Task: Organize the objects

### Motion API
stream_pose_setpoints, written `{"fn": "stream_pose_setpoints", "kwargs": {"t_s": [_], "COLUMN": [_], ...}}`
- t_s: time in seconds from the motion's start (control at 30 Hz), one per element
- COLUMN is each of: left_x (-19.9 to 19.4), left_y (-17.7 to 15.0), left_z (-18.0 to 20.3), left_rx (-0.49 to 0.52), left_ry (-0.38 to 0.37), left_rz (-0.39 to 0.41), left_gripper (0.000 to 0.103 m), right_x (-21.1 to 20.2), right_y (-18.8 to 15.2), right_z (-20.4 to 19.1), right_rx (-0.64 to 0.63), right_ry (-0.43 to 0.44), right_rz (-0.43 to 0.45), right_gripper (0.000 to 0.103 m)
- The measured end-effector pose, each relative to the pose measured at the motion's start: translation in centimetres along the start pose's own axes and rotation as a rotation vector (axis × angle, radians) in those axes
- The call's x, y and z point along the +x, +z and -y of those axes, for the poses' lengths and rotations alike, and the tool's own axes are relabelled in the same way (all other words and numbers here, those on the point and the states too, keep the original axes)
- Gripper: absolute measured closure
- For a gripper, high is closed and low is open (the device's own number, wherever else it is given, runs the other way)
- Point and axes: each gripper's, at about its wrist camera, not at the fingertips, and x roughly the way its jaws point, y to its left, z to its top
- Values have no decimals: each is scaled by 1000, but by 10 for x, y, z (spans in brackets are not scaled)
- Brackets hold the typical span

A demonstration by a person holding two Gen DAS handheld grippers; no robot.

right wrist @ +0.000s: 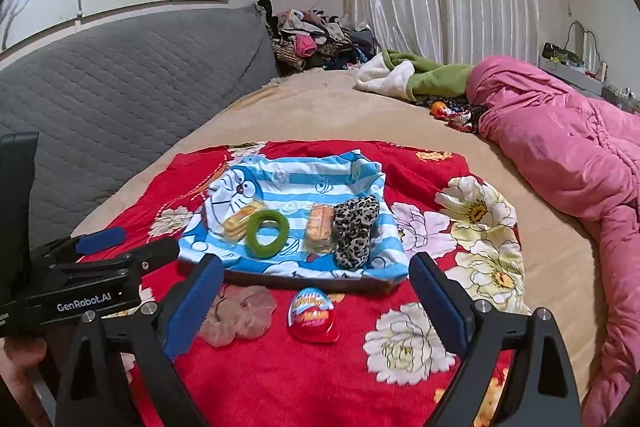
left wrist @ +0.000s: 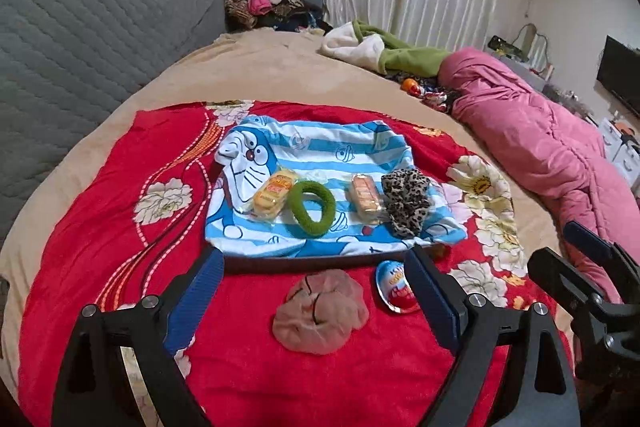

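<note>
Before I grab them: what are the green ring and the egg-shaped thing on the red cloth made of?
Green ring: looks like fuzzy terry-type fabric over elastic, matte and napped, likely a hair tie. Egg-shaped thing: glossy printed foil or plastic wrap, judging by its shine and flat rim; what's under it can't be seen.

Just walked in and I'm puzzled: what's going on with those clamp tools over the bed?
A person is tidying small things on a bed with a two-fingered tool in each hand. Both the left gripper and the right gripper are open and hold nothing. On the blue striped cloth lie two snack packs, a green hair tie and a leopard scrunchie. In front of it, on the red blanket, a pink scrunchie and a chocolate egg are not yet on the cloth.
</note>
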Motion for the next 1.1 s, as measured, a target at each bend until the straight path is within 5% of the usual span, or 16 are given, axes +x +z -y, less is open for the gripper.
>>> {"fn": "stream_pose_setpoints", "kwargs": {"t_s": [0.57,1.1], "left_x": [-62,-45], "left_y": [-44,-82], "left_z": [0,-2], "left_rx": [8,37], "left_ry": [-6,-6], "left_rz": [19,-18], "left_gripper": [11,11], "right_x": [-57,-46], "right_y": [-41,-79], "right_z": [-28,-33], "right_rx": [-49,-104], "right_ry": [-10,-57], "right_rz": [-8,-64], "right_gripper": [8,8]}}
